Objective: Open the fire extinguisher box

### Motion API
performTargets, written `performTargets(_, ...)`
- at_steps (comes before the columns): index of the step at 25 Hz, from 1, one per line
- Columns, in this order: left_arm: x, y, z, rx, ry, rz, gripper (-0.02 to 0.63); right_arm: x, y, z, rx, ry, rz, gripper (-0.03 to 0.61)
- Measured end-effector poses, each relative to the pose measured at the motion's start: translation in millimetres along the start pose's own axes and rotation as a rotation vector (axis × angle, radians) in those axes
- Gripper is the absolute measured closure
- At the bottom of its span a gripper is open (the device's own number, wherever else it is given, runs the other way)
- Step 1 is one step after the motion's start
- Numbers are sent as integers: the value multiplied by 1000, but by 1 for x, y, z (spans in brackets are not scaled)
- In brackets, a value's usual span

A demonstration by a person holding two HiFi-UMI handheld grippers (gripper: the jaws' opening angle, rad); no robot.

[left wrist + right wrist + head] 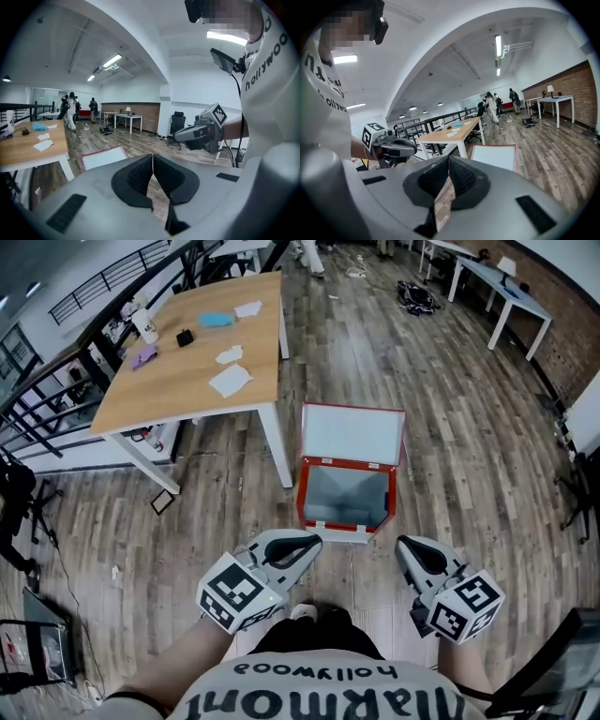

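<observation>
The red fire extinguisher box (319, 513) stands on the wood floor with its lid (352, 434) swung up and back, white inner face showing, and its inside looks empty. My left gripper (300, 546) hovers just short of the box's near left corner, jaws shut on nothing. My right gripper (409, 550) hangs off the near right corner, also shut and empty. In the left gripper view the pads (140, 174) meet, with the lid (103, 157) beyond. The right gripper view shows closed pads (459, 176) and the lid (494, 157) ahead.
A wooden table (187, 371) with white legs stands left of the box, carrying papers and small items. White desks (506, 296) line the far right by a brick wall. People (492, 107) stand in the distance. A stand and cables (28, 521) sit at the left edge.
</observation>
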State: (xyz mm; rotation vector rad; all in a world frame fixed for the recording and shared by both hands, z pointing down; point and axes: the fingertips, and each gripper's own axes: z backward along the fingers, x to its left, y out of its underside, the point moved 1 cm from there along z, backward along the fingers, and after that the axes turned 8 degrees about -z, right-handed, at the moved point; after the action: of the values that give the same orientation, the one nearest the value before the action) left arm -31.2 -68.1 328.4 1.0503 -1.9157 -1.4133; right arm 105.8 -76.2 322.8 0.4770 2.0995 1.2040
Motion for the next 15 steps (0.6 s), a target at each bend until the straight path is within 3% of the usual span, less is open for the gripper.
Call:
performTargets(4,7,1,-3,-20,4,62,601,-1,0,-7,22,9,23,568)
performTargets(15,30,-2,-11,-36,-15,102,601,-14,-1,-21,55,22,41,568)
